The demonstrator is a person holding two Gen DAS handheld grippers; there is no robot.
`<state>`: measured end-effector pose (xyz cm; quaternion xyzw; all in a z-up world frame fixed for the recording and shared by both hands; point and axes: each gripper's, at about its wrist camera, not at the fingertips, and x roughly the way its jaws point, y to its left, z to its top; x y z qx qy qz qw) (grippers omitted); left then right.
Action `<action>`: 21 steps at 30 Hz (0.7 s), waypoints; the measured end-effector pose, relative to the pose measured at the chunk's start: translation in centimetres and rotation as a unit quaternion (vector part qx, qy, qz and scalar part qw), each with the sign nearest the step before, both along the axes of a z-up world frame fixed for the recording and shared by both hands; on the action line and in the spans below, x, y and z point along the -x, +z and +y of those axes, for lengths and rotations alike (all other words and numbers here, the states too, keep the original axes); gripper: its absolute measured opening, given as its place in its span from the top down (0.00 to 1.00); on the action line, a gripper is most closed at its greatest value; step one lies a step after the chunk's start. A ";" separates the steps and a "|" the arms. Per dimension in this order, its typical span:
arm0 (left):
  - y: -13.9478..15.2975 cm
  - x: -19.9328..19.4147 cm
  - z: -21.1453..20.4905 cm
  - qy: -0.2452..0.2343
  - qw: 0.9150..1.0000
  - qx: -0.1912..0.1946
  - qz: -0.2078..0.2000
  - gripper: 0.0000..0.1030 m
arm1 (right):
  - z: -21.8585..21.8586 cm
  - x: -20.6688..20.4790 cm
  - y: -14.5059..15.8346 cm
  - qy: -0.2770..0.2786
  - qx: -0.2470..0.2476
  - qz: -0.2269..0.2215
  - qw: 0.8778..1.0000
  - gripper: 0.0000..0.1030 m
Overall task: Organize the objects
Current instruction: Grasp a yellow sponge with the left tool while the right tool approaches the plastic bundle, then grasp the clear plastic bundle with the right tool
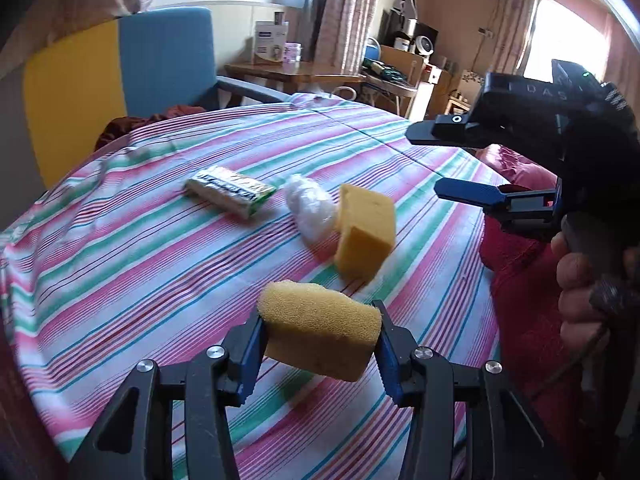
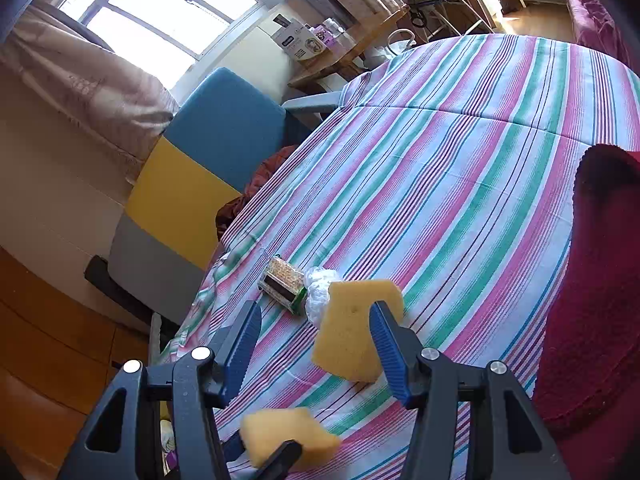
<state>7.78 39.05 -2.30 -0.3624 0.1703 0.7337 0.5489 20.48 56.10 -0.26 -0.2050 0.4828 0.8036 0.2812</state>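
Note:
My left gripper (image 1: 318, 334) is shut on a yellow sponge (image 1: 320, 330) and holds it above the striped tablecloth (image 1: 160, 248); that sponge also shows low in the right wrist view (image 2: 288, 438). A second yellow sponge (image 1: 366, 232) stands on edge on the cloth, beside a white plastic-wrapped bundle (image 1: 310, 208) and a green-and-silver packet (image 1: 230, 190). My right gripper (image 2: 316, 334) is open and empty above the cloth, with the standing sponge (image 2: 352, 328) in view between its fingers. It shows at the right of the left wrist view (image 1: 424, 164).
A blue and yellow chair (image 1: 120, 80) stands behind the table. A dark red cloth (image 2: 592, 280) lies on the table's right side. A wooden side table (image 1: 296, 70) with boxes is farther back.

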 end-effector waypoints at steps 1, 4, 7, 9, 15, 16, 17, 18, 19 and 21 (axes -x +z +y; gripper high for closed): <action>-0.1 0.3 -0.8 0.010 1.000 0.002 0.002 0.52 | -0.1 0.4 0.0 0.007 -0.001 -0.006 1.000 0.44; -0.1 0.9 -4.2 0.035 0.999 0.006 0.011 0.52 | -0.8 1.7 0.1 0.032 -0.016 -0.030 0.999 0.44; -0.1 1.4 -7.2 0.058 0.998 0.006 0.003 0.52 | -1.8 3.2 0.6 0.062 -0.045 -0.066 0.995 0.44; 0.0 1.6 -8.3 0.066 0.998 0.002 -0.002 0.52 | -2.3 4.6 0.7 0.093 -0.058 -0.085 0.990 0.44; 1.2 2.0 -11.2 0.083 0.996 -0.020 -0.007 0.52 | -1.7 11.0 1.6 0.162 -0.131 -0.185 0.960 0.45; 1.5 2.1 -11.7 0.086 0.996 -0.026 -0.009 0.52 | -1.3 12.3 1.3 0.174 -0.138 -0.207 0.953 0.45; 1.8 2.2 -12.0 0.090 0.995 -0.030 -0.010 0.52 | -0.8 13.6 0.8 0.188 -0.143 -0.232 0.944 0.45; 1.9 2.3 -12.4 0.094 0.995 -0.034 -0.012 0.52 | -0.4 14.7 0.2 0.198 -0.147 -0.255 0.935 0.45; 2.1 2.5 -12.7 0.096 0.995 -0.038 -0.014 0.52 | -0.1 15.8 -0.5 0.212 -0.147 -0.279 0.925 0.45; 2.4 2.7 -13.3 0.102 0.994 -0.044 -0.015 0.52 | 0.6 17.5 -2.2 0.228 -0.143 -0.325 0.907 0.45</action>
